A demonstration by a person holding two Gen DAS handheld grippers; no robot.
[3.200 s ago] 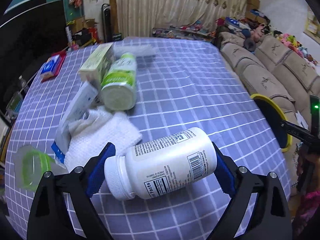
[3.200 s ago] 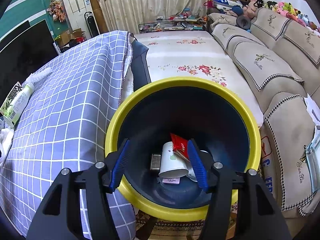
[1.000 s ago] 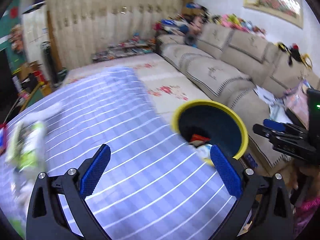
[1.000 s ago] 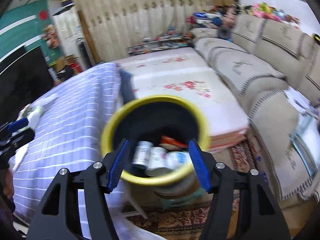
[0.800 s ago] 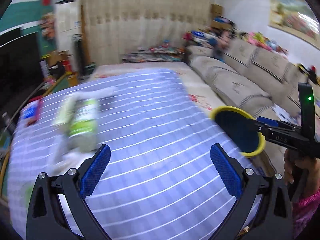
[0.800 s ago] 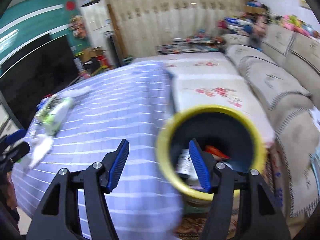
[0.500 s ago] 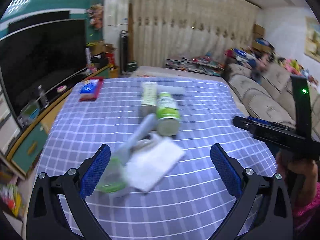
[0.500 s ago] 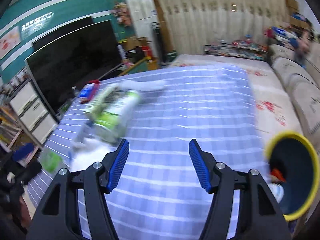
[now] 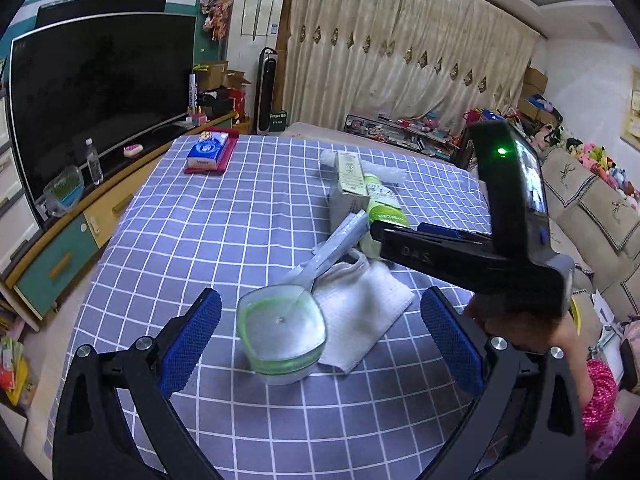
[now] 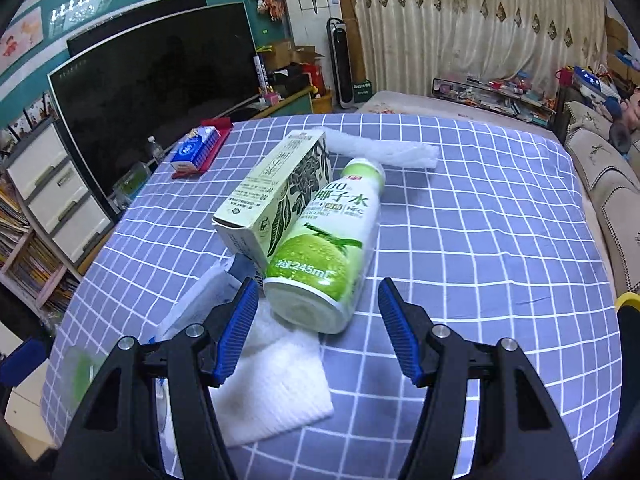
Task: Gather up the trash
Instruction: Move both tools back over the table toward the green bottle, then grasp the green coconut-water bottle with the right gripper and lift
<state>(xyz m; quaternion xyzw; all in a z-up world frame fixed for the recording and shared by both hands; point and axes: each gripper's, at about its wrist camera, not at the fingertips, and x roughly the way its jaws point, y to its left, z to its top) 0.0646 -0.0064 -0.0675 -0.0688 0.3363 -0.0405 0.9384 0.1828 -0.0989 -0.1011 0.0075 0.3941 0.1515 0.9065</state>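
The green coconut-water bottle (image 10: 326, 248) lies on its side on the checked tablecloth (image 10: 480, 240), long axis running away from the grippers, base toward them and cap pointing to the far edge. A pale carton (image 10: 276, 192) presses along its left flank. The right gripper (image 10: 314, 328) hovers just short of the bottle's base, jaws spread wide, nothing between them. Further left, the left gripper (image 9: 320, 336) hangs over a green-rimmed plastic cup (image 9: 282, 332) beside a white towel (image 9: 360, 312), jaws parted wide and clear of the cup.
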